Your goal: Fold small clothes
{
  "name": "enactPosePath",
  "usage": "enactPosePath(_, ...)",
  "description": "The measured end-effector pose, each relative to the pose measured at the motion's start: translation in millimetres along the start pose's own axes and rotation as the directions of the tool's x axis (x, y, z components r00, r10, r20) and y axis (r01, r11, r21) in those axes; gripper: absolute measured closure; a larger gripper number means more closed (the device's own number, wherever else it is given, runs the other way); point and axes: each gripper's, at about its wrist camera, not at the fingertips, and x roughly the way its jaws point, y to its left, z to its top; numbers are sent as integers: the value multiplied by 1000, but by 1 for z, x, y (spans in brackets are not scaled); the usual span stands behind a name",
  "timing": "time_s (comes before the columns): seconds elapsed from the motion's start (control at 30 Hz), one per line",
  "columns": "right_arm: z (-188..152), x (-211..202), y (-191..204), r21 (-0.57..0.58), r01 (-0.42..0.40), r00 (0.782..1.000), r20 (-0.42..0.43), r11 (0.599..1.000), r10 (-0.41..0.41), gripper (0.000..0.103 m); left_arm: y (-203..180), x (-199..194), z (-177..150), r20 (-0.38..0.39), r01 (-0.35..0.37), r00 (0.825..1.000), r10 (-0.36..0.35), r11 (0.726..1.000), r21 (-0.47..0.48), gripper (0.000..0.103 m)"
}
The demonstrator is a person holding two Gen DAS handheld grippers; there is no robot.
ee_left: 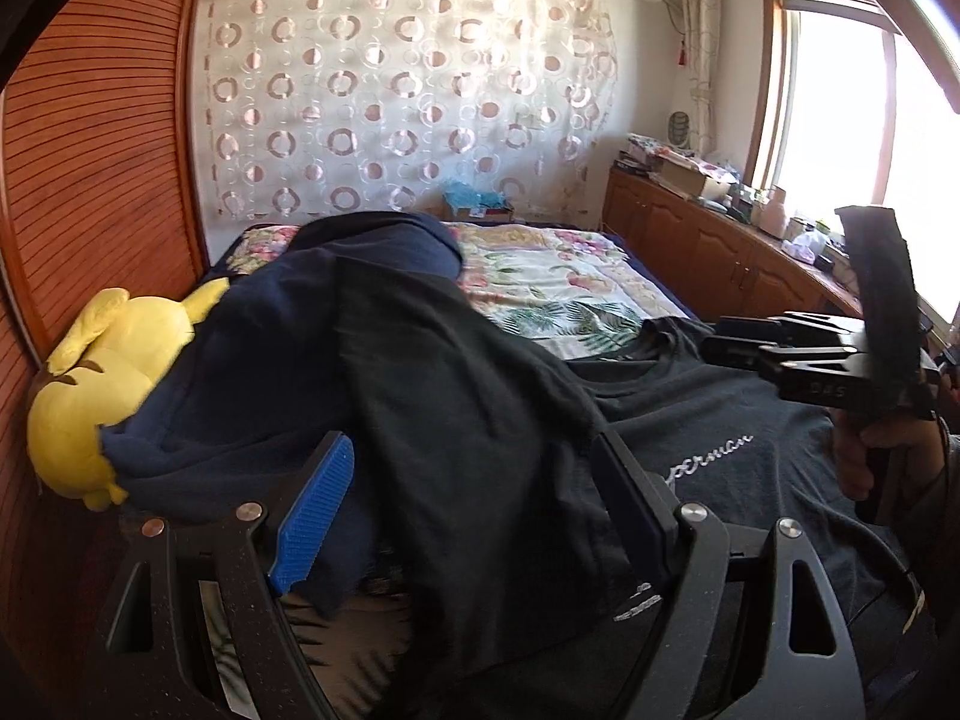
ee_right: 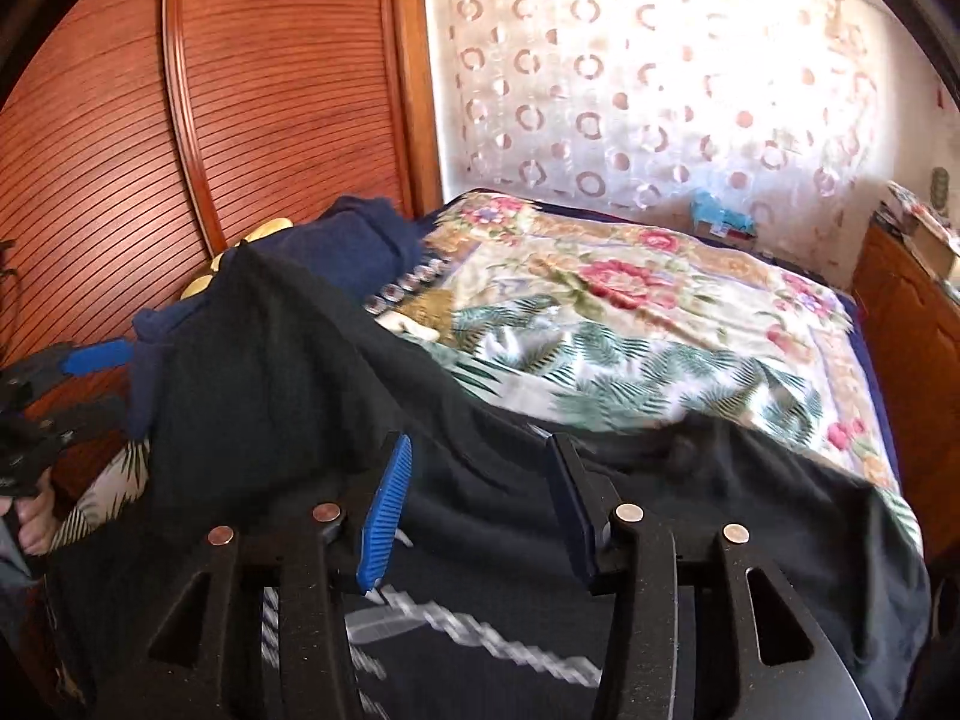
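Observation:
A black T-shirt (ee_left: pixel 720 420) with white lettering lies spread on the bed; it also shows in the right wrist view (ee_right: pixel 750 516). One side of it is folded up over a navy garment (ee_left: pixel 252 360). My left gripper (ee_left: pixel 474 480) is open, its blue-padded fingers (ee_left: pixel 312 516) standing on either side of the raised black fold. My right gripper (ee_right: pixel 480 510) is open just above the shirt's chest, with nothing between its fingers. It shows from the side in the left wrist view (ee_left: pixel 750 342). The left gripper shows at the left edge of the right wrist view (ee_right: pixel 90 372).
A yellow plush toy (ee_left: pixel 90 396) lies by the slatted wooden wardrobe (ee_left: pixel 90 150) on the left. The floral bedspread (ee_right: pixel 630 330) covers the bed behind the shirt. A wooden cabinet (ee_left: pixel 708 240) with clutter runs along the right under the window.

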Motion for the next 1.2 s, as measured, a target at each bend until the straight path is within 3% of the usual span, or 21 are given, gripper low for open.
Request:
enactPosePath(0.2,-46,-55,-57,65,114,993,-22,991,-113,55,-48,38,0,-67,77,995,-73,995,58,21)
enactPosePath(0.3,-66,-78,-87,97,211,977,-43,973,-208,55,-70,54,-1,-101,106,990,-96,990,94,21)
enactPosePath(0.47,-90,-102,-112,145,297,955,-68,944,-290,55,-102,82,-2,-177,156,976,-130,977,143,21)
enactPosePath(0.73,-105,-89,-129,187,347,935,-149,919,-323,51,-115,104,-7,-257,158,960,-112,973,167,21)
enactPosePath(0.97,-76,-81,-160,217,386,914,-225,897,-338,51,-113,118,-14,-295,134,952,-77,975,178,21)
enactPosePath(1.13,-73,-83,-159,245,408,902,-261,880,-345,51,-120,122,-16,-293,108,955,-41,970,219,21)
enactPosePath(1.2,-72,-88,-156,268,407,904,-259,873,-341,46,-120,123,-16,-299,117,953,-48,969,219,17)
